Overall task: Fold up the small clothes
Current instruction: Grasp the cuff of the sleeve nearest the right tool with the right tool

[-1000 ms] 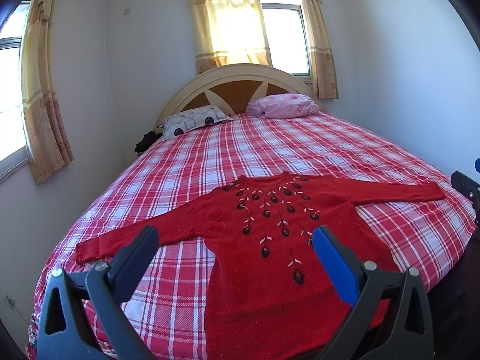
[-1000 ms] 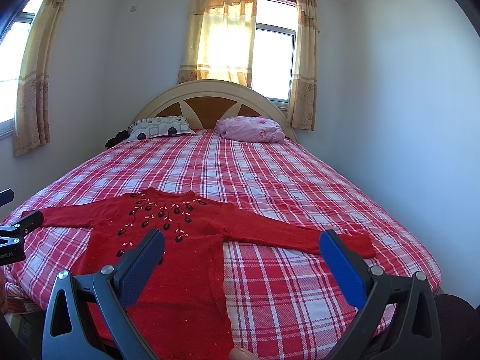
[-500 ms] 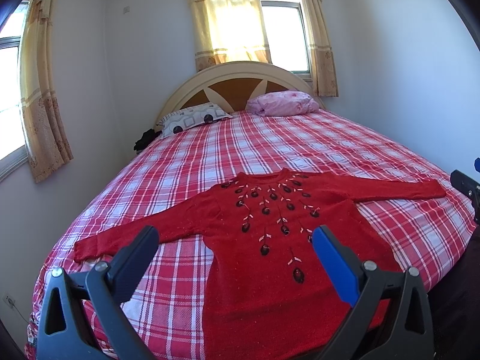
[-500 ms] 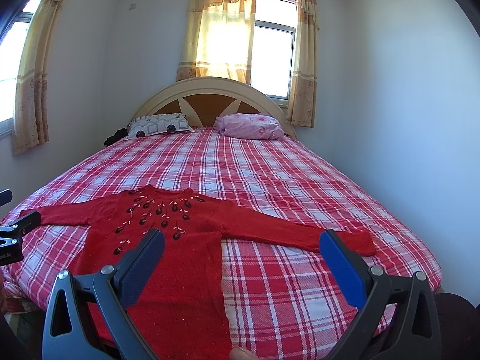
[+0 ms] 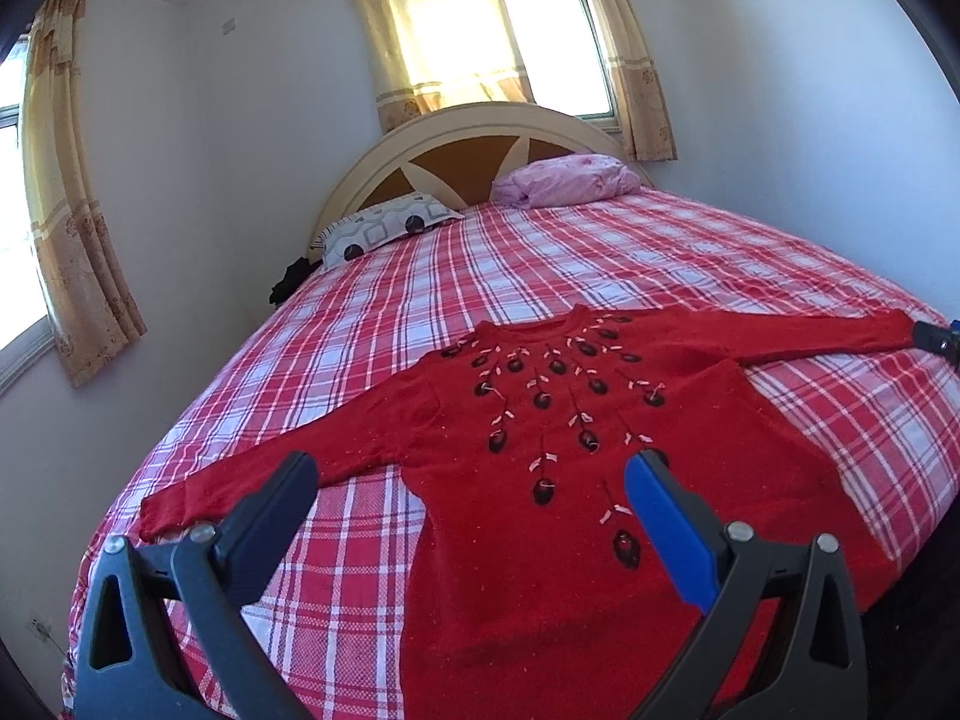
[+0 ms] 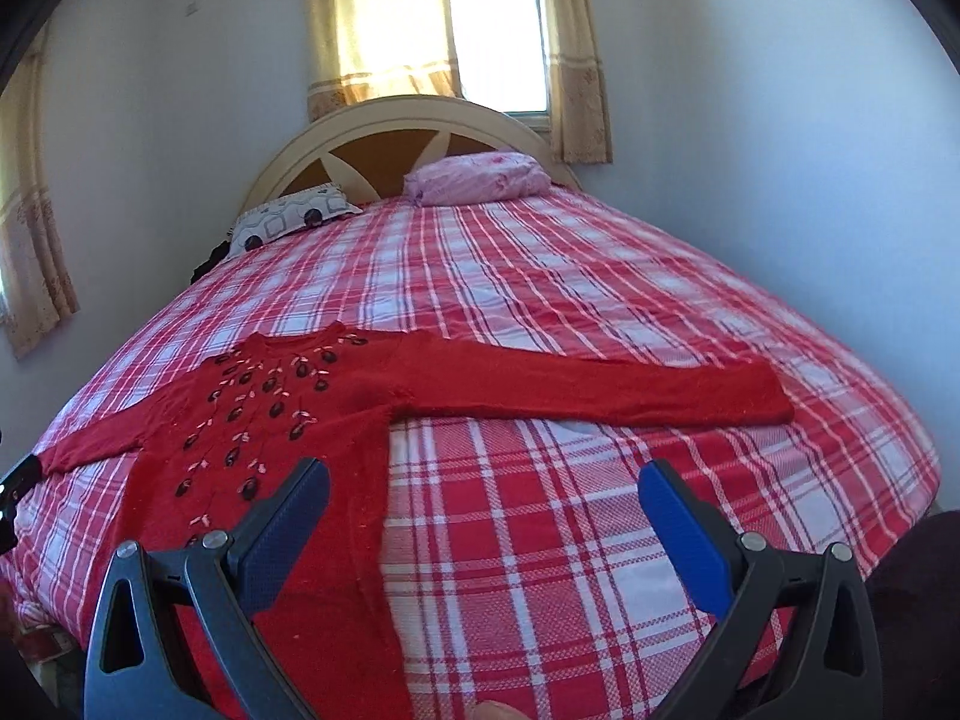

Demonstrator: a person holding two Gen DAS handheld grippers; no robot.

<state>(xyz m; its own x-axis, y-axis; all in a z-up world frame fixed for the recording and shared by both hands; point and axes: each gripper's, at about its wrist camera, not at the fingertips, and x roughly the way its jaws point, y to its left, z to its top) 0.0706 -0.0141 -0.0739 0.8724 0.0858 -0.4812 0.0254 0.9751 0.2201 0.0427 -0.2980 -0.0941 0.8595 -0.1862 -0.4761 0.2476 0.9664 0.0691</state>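
Note:
A red knitted sweater [image 5: 600, 420] with dark flower embroidery lies flat, front up, sleeves spread wide, near the foot of a bed. In the left wrist view my left gripper [image 5: 471, 474] hangs open above the sweater's lower body and left sleeve, holding nothing. The right wrist view has the sweater [image 6: 288, 414] at the left, its right sleeve [image 6: 600, 384] stretched across the bedspread. My right gripper [image 6: 483, 480] is open over the bedspread just below that sleeve, empty. Each view catches a tip of the other gripper at its edge.
The bed carries a red and white plaid spread [image 6: 600, 276]. A patterned pillow [image 5: 384, 228] and a pink pillow [image 5: 570, 180] lie by the curved headboard [image 5: 480, 144]. Walls stand close on both sides, with curtained windows [image 5: 498, 30]. A dark object [image 5: 291, 282] rests at the bed's left edge.
Both cameras have moved closer and tilted lower toward the sweater. The right gripper has shifted nearer to the right sleeve. The sweater itself has not moved, and both grippers stay open.

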